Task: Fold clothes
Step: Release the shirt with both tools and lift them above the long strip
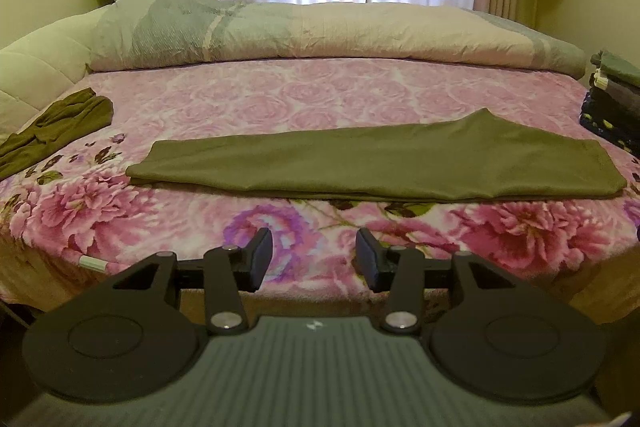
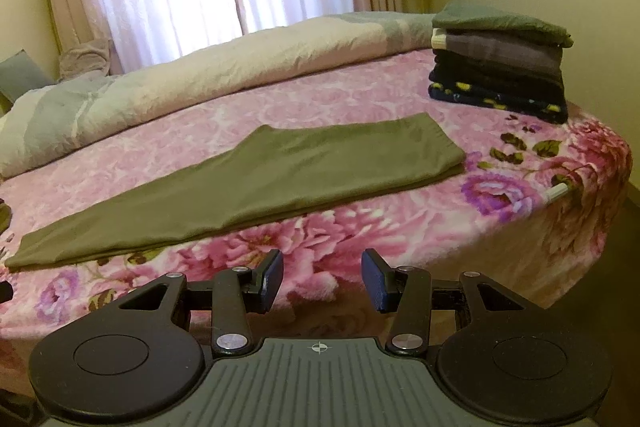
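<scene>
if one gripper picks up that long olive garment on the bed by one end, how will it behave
The olive garment lies flat and thin in stacked layers, so it will probably hang limp and the layers may fall apart. It looks light for its length. Pushed, it would likely bunch up rather than slide, since the floral blanket looks fuzzy.

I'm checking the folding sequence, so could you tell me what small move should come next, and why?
Probably bring both grippers forward to the ends of the olive trousers: they lie folded lengthwise but still long, and the left gripper and right gripper are open and empty.
</scene>
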Motion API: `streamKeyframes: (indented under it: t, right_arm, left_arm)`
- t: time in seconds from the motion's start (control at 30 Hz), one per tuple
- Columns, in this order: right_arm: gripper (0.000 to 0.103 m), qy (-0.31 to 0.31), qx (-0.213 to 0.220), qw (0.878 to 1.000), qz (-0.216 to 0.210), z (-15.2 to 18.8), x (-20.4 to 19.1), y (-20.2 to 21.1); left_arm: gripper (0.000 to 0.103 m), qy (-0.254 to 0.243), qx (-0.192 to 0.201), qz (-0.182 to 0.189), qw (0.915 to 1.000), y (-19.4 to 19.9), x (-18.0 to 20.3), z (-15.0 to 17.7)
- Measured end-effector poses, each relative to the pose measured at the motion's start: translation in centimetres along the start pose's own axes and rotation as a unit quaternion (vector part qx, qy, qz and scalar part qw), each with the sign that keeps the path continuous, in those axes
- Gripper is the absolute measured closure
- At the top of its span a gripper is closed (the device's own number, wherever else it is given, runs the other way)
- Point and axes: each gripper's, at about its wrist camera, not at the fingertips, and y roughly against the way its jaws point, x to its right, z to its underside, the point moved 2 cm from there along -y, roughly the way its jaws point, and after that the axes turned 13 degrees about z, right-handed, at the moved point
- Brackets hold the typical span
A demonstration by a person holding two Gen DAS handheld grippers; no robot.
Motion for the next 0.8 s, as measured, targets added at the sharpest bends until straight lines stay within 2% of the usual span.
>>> streamKeyframes:
  t: [0.2,0.37,0.5,0.57,0.7,0.8]
  right_arm:
    - [0.056,-0.003,-0.002,1.0,-0.002,-0.4,0.0,-0.2]
    - [0.056,-0.006,-0.017,1.0,-0.003,-0.6,0.2,-1.6]
    - [0.056,-0.026,-0.041,0.999,0.001,-0.8,1.5,-3.9]
    - [0.056,-0.037,-0.053,0.998,0.004,-0.9,2.4,-5.0]
    - [0.056,-0.057,-0.076,0.995,0.008,-1.4,4.0,-7.2]
    - [0.056,-0.063,-0.087,0.994,0.01,-1.9,5.0,-8.3]
  left_arm:
    - [0.059,0.001,-0.005,-0.007,1.0,-0.4,0.0,-0.6]
    - [0.058,0.002,-0.028,-0.004,0.9996,-2.3,0.3,-0.9]
    - [0.058,0.053,-0.072,0.028,0.9956,-4.7,-0.8,-0.5]
    - [0.058,0.076,-0.088,0.028,0.9928,-5.6,-1.5,-0.3]
    - [0.058,0.103,-0.091,0.009,0.9905,-6.4,-3.1,-0.9]
    - [0.058,0.167,-0.079,0.001,0.9828,-7.0,-6.2,-1.9]
